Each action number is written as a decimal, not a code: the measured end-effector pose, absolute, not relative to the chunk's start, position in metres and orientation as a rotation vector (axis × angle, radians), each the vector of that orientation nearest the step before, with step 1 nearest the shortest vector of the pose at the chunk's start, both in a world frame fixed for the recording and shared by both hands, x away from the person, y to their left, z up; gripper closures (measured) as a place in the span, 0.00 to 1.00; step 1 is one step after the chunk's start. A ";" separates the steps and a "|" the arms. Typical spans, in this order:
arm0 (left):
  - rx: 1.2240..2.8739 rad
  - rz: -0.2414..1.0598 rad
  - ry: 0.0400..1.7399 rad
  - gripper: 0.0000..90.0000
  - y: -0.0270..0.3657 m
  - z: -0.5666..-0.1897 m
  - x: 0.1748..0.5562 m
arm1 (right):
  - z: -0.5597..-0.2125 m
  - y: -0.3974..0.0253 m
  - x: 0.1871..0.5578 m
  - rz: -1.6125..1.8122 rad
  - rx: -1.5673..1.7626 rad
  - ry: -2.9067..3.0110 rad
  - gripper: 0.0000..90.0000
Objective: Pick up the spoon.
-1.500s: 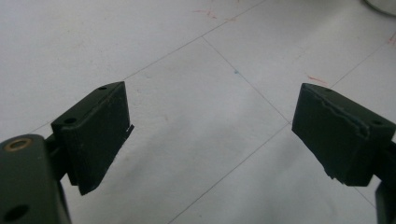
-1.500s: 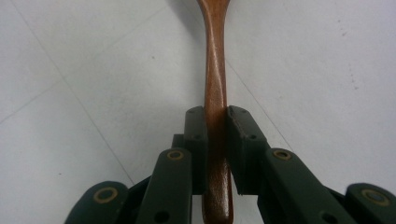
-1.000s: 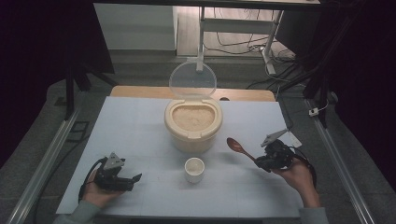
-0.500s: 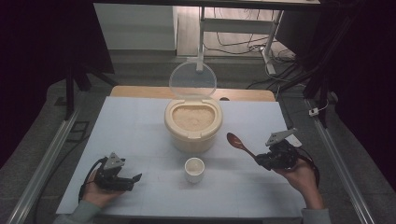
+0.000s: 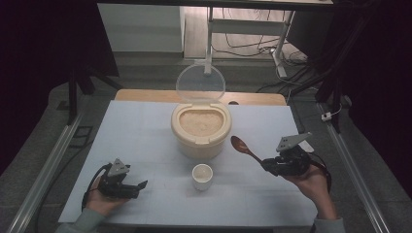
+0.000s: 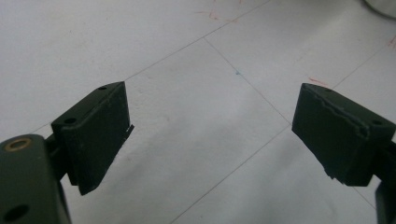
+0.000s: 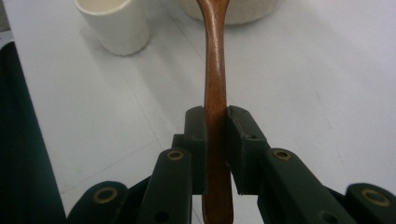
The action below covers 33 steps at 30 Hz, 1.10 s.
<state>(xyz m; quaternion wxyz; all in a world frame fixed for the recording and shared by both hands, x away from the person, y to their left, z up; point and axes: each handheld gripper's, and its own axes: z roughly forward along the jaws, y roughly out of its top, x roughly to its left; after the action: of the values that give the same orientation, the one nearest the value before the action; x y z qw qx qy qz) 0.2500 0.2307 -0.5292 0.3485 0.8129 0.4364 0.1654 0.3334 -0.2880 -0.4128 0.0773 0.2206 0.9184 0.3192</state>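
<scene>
**Spoon clamped, rice still to scoop**

While I held the rig steady, the right gripper (image 5: pixel 266 164) was clenched on the handle of the wooden spoon (image 5: pixel 244 148), its jaws pressed flat against either side of the handle in the right gripper view (image 7: pixel 215 93). The spoon hung above the table (image 5: pixel 145 131), bowl end pointing toward the rice container (image 5: pixel 200 130), near it but not touching. The container stood open with its clear lid (image 5: pixel 200 83) tipped upright behind, and a small cup (image 5: pixel 202 175) sat just in front of it.

The left gripper (image 5: pixel 138 187) rested low on the table at the near left, jaws spread wide and grasping nothing, with bare table between them in the left gripper view (image 6: pixel 210 140).

I judged the spoon to be light and stiff, with a smooth finish that could twist or slide between the pads under load. The grip sat far back on the handle, which gave reach but much leverage; a hold nearer the middle would have resisted tipping better. The cup looked light and easy to knock over.
</scene>
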 end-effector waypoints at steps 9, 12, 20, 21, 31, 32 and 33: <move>2.107 0.432 1.134 0.12 0.230 -0.529 0.250 | -0.404 -0.282 0.328 1.027 0.609 2.747 0.87; 2.108 0.433 1.134 0.12 0.230 -0.529 0.250 | -0.401 -0.280 0.326 1.045 0.592 2.745 0.87; 2.107 0.434 1.135 0.12 0.230 -0.529 0.250 | -0.402 -0.264 0.323 1.062 0.523 2.769 0.87; 2.107 0.434 1.135 0.12 0.230 -0.529 0.250 | -0.402 -0.261 0.322 1.061 0.520 2.774 0.87; 2.108 0.432 1.134 0.12 0.230 -0.529 0.250 | -0.407 -0.239 0.321 1.047 0.440 2.814 0.87; 2.108 0.432 1.134 0.12 0.230 -0.529 0.250 | -0.407 -0.237 0.321 1.048 0.436 2.816 0.87; 2.108 0.431 1.134 0.12 0.230 -0.529 0.250 | -0.408 -0.236 0.320 1.048 0.429 2.817 0.87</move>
<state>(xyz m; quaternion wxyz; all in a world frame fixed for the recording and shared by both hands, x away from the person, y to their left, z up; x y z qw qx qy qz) 0.2502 0.2298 -0.5292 0.3474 0.8127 0.4372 0.1663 0.3203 -0.2358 -0.4076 0.0528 0.1411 0.9265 0.3448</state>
